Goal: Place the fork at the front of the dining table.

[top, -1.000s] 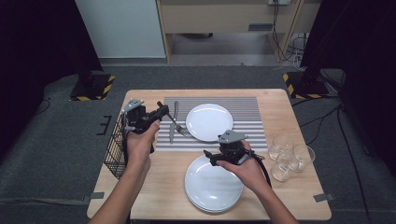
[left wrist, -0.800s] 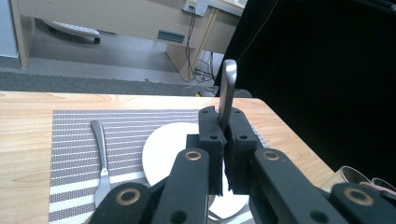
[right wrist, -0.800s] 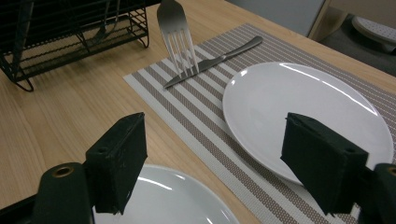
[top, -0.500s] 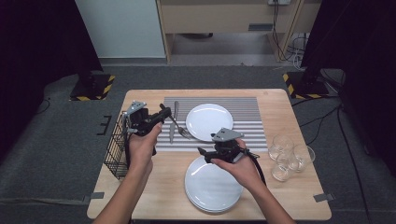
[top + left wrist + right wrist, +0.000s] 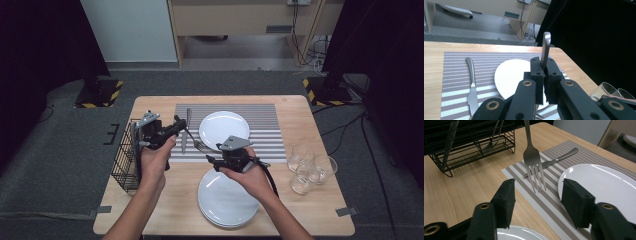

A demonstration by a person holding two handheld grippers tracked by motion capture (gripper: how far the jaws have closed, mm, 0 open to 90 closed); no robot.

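Left gripper clamping fork handle, right gripper open, tines seemingly above placemat.

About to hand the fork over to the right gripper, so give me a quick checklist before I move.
1. Left gripper clamped on the fork handle: ok.
2. Right gripper open wide enough: ok.
3. Fork prongs lined up between the right jaws: ok, hanging just ahead of them.
4. Fork prongs clear of the striped mat: cannot tell.
5. Knife out of the way: ok, flat on the mat left of the far plate.
6. Near plate below the right hand: not ok, mind it when lowering.
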